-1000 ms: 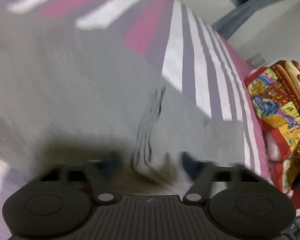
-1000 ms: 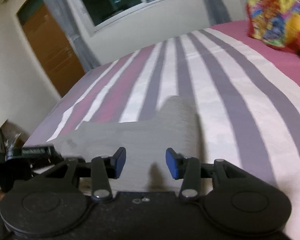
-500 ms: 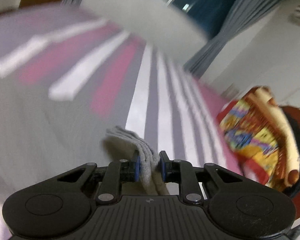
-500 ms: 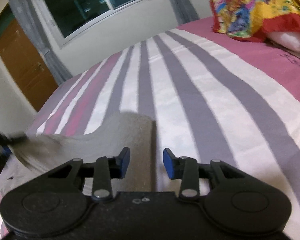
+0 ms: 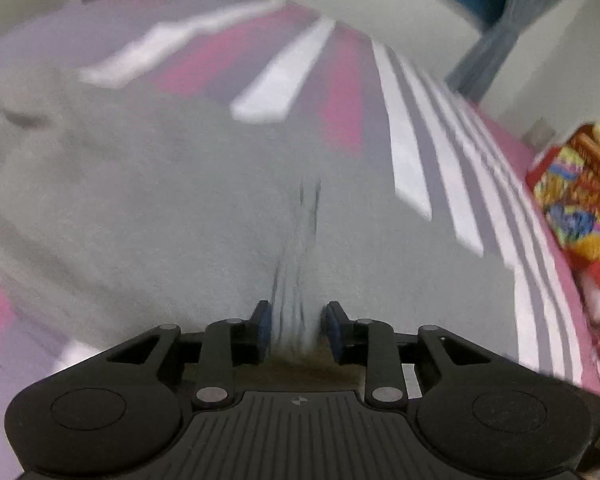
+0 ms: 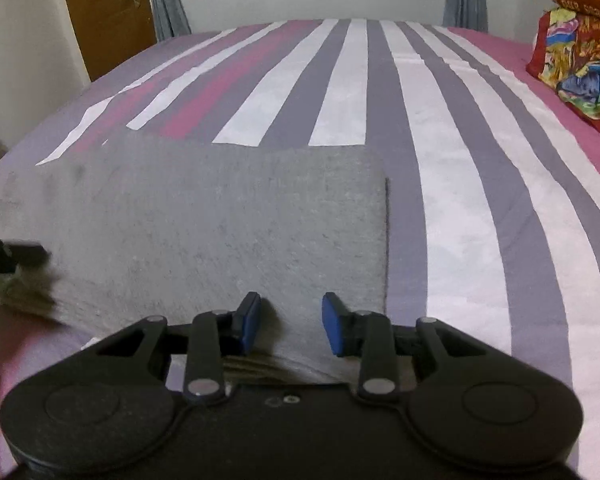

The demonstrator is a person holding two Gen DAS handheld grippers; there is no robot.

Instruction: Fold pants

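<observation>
Left wrist view first: I see my left gripper (image 5: pixel 294 326) low over the grey pants (image 5: pixel 188 200), with a bunched ridge of the cloth running up between its blue pads (image 5: pixel 262 326). Its jaws have just been opening a little, and through the blur the fabric appears to fill the gap and be pinched, so I read it as clamped on that fold. The pants lie spread over the striped bedsheet (image 5: pixel 420 152), and a colourful bundle (image 5: pixel 580 200) sits off at the right edge. Right wrist view next: my right gripper (image 6: pixel 290 326) hangs just above the near edge of the pants (image 6: pixel 220 220), its jaws narrowly apart after having just been closing, and the pads (image 6: pixel 252 322) stand above the cloth with nothing between them. Here the pants lie flat as a folded rectangle, their right edge straight. The left gripper (image 6: pixel 4 254) shows at the far left edge, on the cloth. I judge this knit to be soft, light and limp: it will drape and sag, so I would take it at the near edge or corners through all layers.
</observation>
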